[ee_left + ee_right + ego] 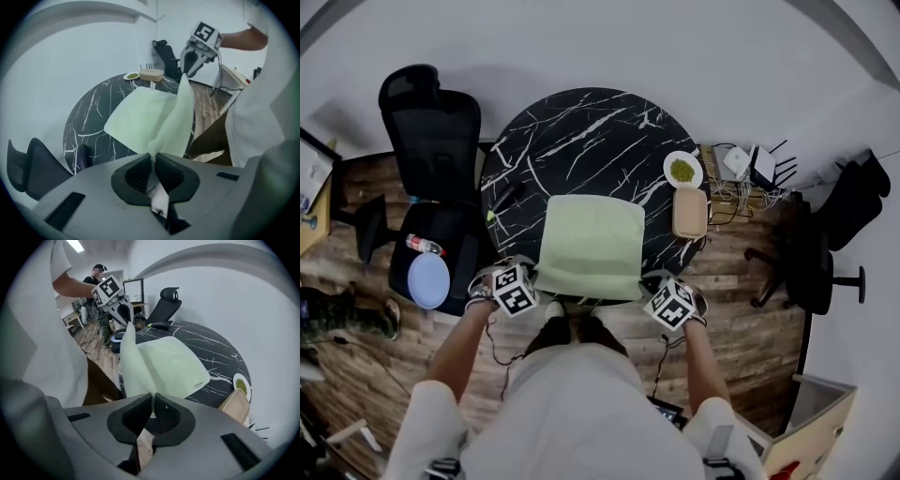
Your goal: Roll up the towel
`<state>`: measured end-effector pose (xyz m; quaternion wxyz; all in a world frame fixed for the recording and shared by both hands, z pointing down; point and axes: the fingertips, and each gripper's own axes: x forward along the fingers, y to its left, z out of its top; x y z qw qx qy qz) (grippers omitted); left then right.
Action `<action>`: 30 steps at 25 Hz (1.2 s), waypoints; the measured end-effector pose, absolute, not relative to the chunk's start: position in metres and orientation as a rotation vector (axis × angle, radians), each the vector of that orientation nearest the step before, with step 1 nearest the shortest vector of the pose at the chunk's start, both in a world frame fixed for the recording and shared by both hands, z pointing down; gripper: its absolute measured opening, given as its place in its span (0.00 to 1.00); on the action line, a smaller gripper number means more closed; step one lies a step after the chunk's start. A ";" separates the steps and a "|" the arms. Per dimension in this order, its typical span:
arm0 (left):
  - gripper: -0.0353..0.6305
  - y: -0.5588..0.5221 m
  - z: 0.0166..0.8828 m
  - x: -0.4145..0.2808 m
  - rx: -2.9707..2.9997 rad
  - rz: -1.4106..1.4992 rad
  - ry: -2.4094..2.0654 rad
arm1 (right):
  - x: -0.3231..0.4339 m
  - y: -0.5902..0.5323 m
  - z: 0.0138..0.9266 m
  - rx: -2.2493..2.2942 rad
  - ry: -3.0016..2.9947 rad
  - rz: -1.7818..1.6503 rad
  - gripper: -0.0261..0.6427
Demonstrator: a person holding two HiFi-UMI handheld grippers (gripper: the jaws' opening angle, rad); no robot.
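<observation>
White shirt (572,403) of the person fills the bottom of the head view; beyond it, from the left, a black office chair (431,141) stands beside the round black marble-patterned table (581,131); the left gripper (534,274) has its jaws closed on the near left corner of the towel (591,244), the pale green cloth pinched tight between the pads in its own view (153,157); the towel lies mostly flat on the near half of the table, its near edge held up clear of the rim; the right gripper (649,279) is likewise clamped on the near right corner (152,404); further right sit a white plate (682,170) with something green on it and a tan tray (690,212).

The towel looks light, soft and limp, with a nubby weave that should not slip in the pads; it sags between the two grips, so it will likely fold and bunch unless kept taut; the two near corners seem the right hold for starting a roll.

No brand or words can be read; only black-and-white square markers show on each gripper's cube.
</observation>
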<state>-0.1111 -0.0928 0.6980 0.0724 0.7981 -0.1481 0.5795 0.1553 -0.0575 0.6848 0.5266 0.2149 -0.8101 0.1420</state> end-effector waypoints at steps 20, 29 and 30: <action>0.35 -0.099 0.732 -0.103 2.501 1.745 -0.549 | 0.156 -0.047 0.728 0.594 -1.859 0.015 0.17; 0.33 -0.066 0.786 -0.109 2.420 1.978 -0.368 | 0.151 -0.025 0.777 0.438 -1.791 -0.027 0.17; 0.29 -0.063 0.790 -0.112 2.398 2.001 -0.351 | 0.151 -0.025 0.781 0.427 -1.784 -0.021 0.18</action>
